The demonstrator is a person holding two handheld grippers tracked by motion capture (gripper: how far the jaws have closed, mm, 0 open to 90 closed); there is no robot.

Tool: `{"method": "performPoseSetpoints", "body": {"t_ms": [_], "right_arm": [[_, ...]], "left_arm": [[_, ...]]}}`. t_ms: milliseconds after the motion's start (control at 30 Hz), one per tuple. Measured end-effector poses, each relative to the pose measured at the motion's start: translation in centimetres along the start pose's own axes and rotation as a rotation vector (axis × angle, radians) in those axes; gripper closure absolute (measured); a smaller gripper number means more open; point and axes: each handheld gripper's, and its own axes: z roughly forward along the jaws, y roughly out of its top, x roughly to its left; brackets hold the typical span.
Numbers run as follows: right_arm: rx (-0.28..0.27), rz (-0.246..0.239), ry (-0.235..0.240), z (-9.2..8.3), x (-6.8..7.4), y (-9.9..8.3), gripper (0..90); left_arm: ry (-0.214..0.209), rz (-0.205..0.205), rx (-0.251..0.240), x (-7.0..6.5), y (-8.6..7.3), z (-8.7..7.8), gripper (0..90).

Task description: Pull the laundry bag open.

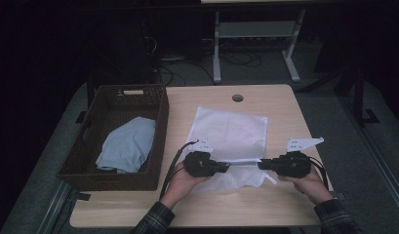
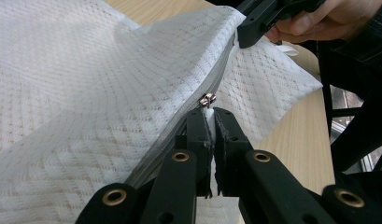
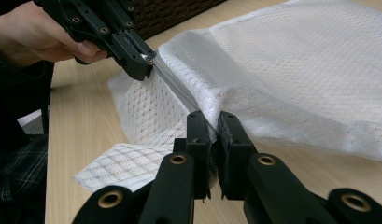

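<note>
A white mesh laundry bag (image 1: 231, 129) lies on the wooden table (image 1: 285, 109), with its zipper edge facing the person. My left gripper (image 1: 228, 166) is shut on the zipper's small metal pull (image 2: 208, 99), and a white tab sits between its jaws (image 2: 212, 114). Facing it from the right, my right gripper (image 1: 259, 165) is shut on the bag's edge by the zipper line (image 3: 213, 120). The zipper (image 3: 179, 91) runs taut between the two grippers. In the right gripper view the left gripper (image 3: 144, 63) pinches the raised seam.
A dark wicker basket (image 1: 129, 90) stands at the table's left, with a light blue cloth (image 1: 129, 144) inside it. The tabletop has a round cable hole (image 1: 237, 98) near its far edge. Another desk's white legs (image 1: 216, 44) stand on the floor beyond.
</note>
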Motion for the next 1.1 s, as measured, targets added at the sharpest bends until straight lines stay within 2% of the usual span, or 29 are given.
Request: {"method": "performPoseSetpoints", "body": {"t_ms": [1100], "right_arm": [[-0.008, 0.015, -0.026, -0.7, -0.7, -0.1, 83.7]], "left_arm": [[0.022, -0.018, -0.003, 0.9, -0.5, -1.1, 86.2]]}}
